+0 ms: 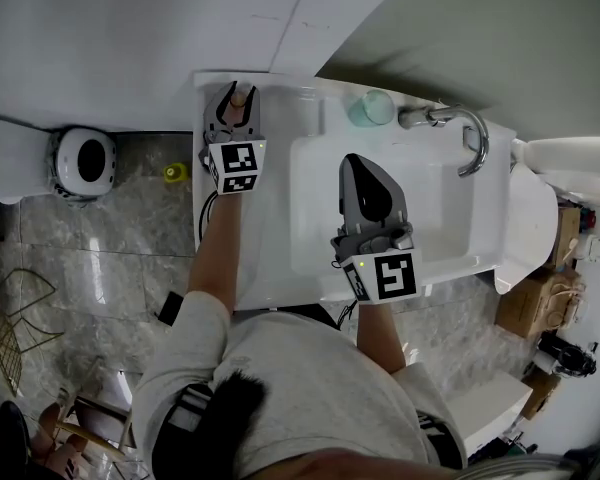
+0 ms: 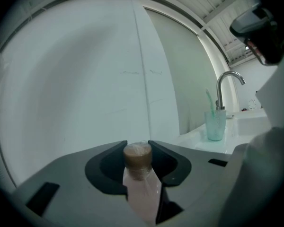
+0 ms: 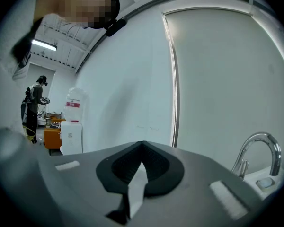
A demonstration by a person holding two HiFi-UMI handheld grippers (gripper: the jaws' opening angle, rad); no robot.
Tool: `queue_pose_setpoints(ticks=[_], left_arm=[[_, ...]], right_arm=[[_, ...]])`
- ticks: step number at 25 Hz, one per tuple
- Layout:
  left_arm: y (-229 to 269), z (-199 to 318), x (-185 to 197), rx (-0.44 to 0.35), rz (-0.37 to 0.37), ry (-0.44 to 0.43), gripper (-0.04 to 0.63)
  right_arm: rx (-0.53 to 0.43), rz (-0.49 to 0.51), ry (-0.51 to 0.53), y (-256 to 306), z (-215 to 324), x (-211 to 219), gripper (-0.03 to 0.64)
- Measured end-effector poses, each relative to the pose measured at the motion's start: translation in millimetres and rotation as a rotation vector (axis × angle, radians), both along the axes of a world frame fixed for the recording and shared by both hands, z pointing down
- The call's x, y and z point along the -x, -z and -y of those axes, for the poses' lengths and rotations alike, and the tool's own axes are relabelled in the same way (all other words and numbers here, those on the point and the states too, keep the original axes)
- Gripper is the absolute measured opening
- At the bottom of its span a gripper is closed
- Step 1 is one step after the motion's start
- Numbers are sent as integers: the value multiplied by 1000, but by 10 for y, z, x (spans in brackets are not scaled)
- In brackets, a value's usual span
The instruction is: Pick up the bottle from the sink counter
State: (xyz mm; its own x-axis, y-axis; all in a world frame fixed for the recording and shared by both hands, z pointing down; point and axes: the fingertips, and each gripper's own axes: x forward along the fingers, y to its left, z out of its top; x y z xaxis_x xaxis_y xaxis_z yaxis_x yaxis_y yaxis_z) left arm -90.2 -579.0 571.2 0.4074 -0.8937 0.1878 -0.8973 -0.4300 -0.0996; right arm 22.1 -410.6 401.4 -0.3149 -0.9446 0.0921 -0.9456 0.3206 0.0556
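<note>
A small clear bottle (image 1: 239,95) with a brown cap stands at the far left corner of the white sink counter (image 1: 270,238), by the wall. My left gripper (image 1: 236,106) is around it. In the left gripper view the bottle (image 2: 141,183) fills the gap between the jaws, and the left gripper (image 2: 137,144) is shut on its neck just below the cap. My right gripper (image 1: 362,163) hangs over the basin with its jaws together and nothing in them; the right gripper view shows the right gripper (image 3: 142,144) with tips meeting, facing the wall.
A teal cup (image 1: 374,108) with a toothbrush stands at the back of the counter, right of the bottle, also in the left gripper view as the cup (image 2: 215,125). The chrome faucet (image 1: 462,133) curves over the basin. A white bin (image 1: 83,161) sits on the floor at left.
</note>
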Motion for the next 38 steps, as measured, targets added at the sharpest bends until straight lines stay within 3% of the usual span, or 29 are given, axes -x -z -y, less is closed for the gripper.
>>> queue_pose_setpoints(ticks=[8, 20, 38], left_arm=[[-10, 3, -37, -35, 35, -1, 120], [68, -154, 45, 37, -11, -3, 123], [1450, -1163, 199, -40, -78, -28, 123]], right_arm=[[-4, -4, -43, 34, -155, -53, 11], [-31, -6, -20, 120, -336, -98, 11], [-103, 38, 99, 488, -586, -163, 11]])
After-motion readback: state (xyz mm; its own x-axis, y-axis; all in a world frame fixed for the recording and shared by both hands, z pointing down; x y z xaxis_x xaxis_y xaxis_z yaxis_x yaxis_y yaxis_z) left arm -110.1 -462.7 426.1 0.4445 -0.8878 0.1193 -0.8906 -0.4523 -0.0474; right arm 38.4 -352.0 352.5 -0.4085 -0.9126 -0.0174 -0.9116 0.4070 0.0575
